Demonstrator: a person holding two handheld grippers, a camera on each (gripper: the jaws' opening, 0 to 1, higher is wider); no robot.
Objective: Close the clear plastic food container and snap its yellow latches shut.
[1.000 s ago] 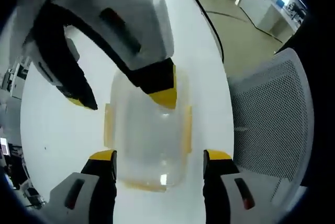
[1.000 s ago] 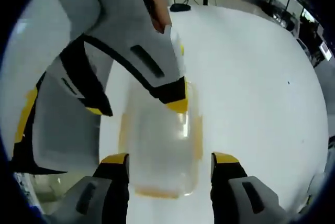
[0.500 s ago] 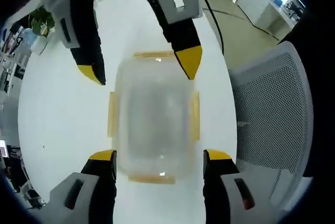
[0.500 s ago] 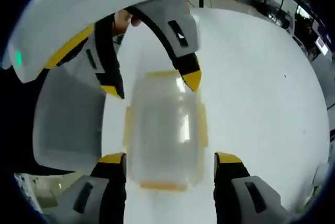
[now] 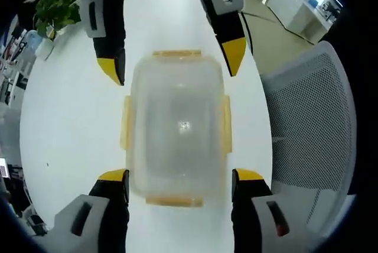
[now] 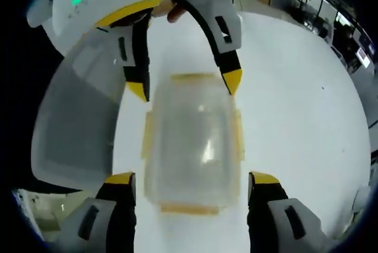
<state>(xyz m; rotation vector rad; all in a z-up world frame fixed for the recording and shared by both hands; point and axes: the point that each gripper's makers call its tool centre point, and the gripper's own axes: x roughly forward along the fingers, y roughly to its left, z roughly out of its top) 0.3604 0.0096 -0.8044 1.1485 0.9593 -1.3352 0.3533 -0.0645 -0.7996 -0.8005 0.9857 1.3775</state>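
Observation:
A clear plastic food container [image 5: 177, 129] lies flat on the white table [image 5: 71, 123] with its lid on top. Yellow latches [image 5: 125, 123] show along all four of its sides. My left gripper [image 5: 181, 177] is open, its yellow-tipped jaws standing either side of the container's near end without touching it. At the far end my right gripper [image 5: 172, 64] is open too, one jaw off each far corner. In the right gripper view the same container [image 6: 195, 146] lies between the open right gripper [image 6: 192, 179] and the opposing left gripper [image 6: 184, 86].
A grey mesh office chair [image 5: 313, 135] stands close to the table's curved edge [image 5: 257, 70], and its backrest [image 6: 77, 129] appears beside the left gripper. A potted plant [image 5: 53, 5] sits at the far side. A hand [image 6: 171, 10] holds the left gripper.
Both grippers have drawn back from over the lid to the container's two ends. A second ago a right jaw tip sat on the lid; now the whole lid shows.

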